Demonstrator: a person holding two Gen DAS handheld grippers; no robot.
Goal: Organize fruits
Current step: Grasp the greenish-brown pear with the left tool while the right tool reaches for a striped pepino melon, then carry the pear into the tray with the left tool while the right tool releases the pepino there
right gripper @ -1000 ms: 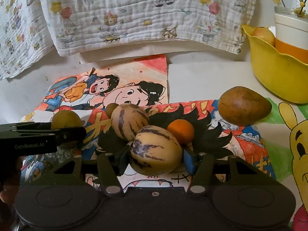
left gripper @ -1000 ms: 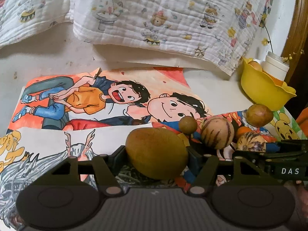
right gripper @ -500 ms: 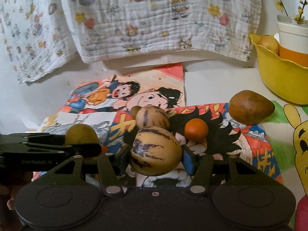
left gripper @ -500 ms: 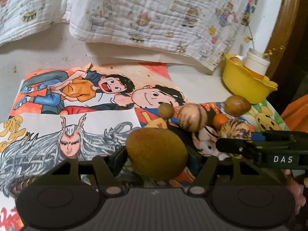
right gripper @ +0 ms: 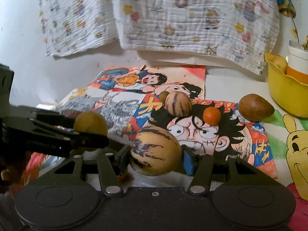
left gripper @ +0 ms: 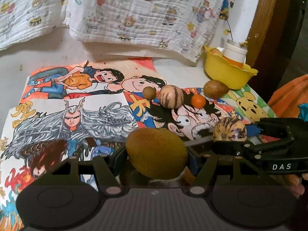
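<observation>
My left gripper [left gripper: 156, 155] is shut on a large olive-green fruit [left gripper: 156, 153], held above the cartoon posters. My right gripper [right gripper: 156, 156] is shut on a tan purple-striped melon [right gripper: 156, 151]; it also shows in the left wrist view [left gripper: 230, 130]. The green fruit shows in the right wrist view [right gripper: 89, 124] at the left. On the posters lie a second striped melon [left gripper: 170, 96], a small brown fruit [left gripper: 149, 92], a small orange [left gripper: 198, 101] and a brown oval fruit [left gripper: 215, 89]. A yellow bowl [left gripper: 227, 73] at the far right holds one fruit.
A white and orange cup [left gripper: 235, 53] with a dried sprig stands behind the bowl. A patterned white cloth [left gripper: 134, 13] hangs at the back. A wooden post [left gripper: 266, 19] rises at the right. A Winnie-the-Pooh sheet [right gripper: 294, 146] lies at the right.
Both grippers have pulled back and up with their fruits; the fruits on the posters now look smaller and farther away. The right gripper's view has swung left.
</observation>
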